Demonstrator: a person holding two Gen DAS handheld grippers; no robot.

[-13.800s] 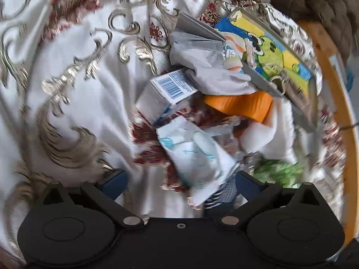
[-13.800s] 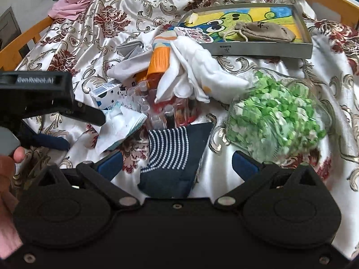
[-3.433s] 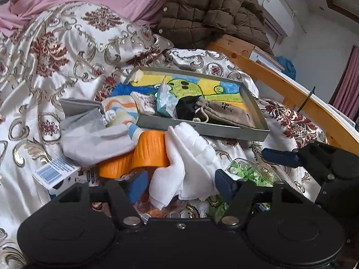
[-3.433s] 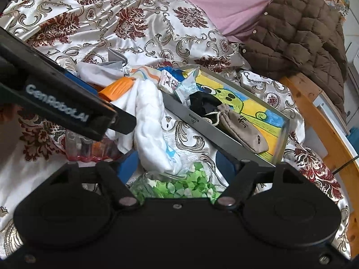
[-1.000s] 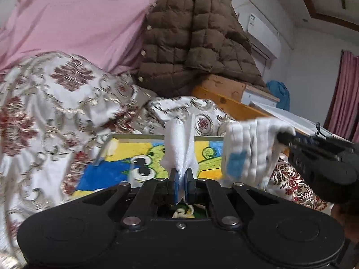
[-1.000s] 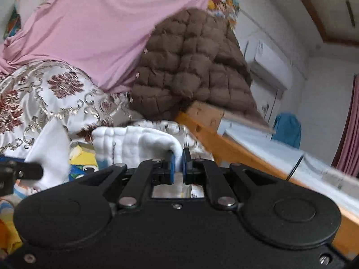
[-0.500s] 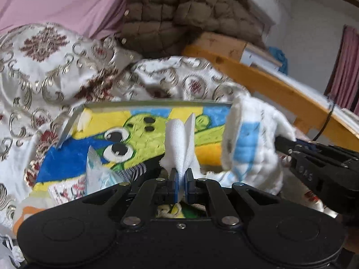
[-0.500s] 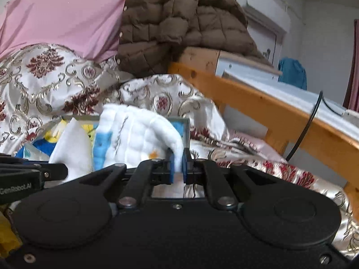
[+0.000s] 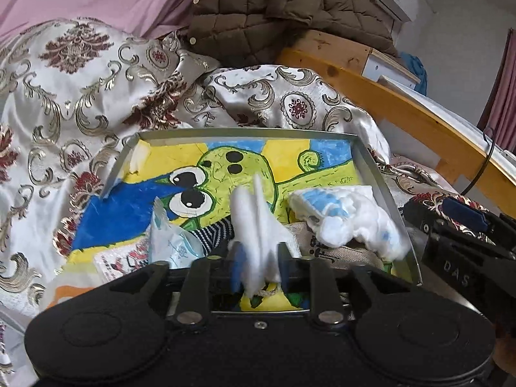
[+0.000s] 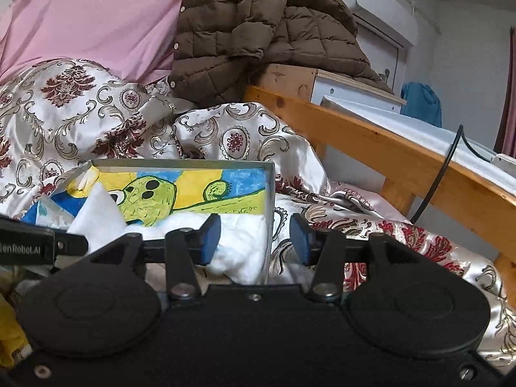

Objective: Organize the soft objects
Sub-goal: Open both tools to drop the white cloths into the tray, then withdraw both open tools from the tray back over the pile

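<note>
With both grippers' jaws having just opened over the tray (image 9: 371, 167) — the left gripper (image 9: 258, 266) loose around the cloth (image 9: 258, 222) at lower centre, the right gripper (image 10: 254, 237) empty — back out straight, lest a pad snag the cloth.

Half a second ago clamped shut on the white cloth (image 9: 258, 225), left gripper (image 9: 258, 266) and right gripper (image 10: 254, 238) jaws now just opened. Cloth's far end dropped into the tray (image 9: 371, 164), near end loose between the left pads (image 9: 237, 267). Nothing between the right ones.
</note>
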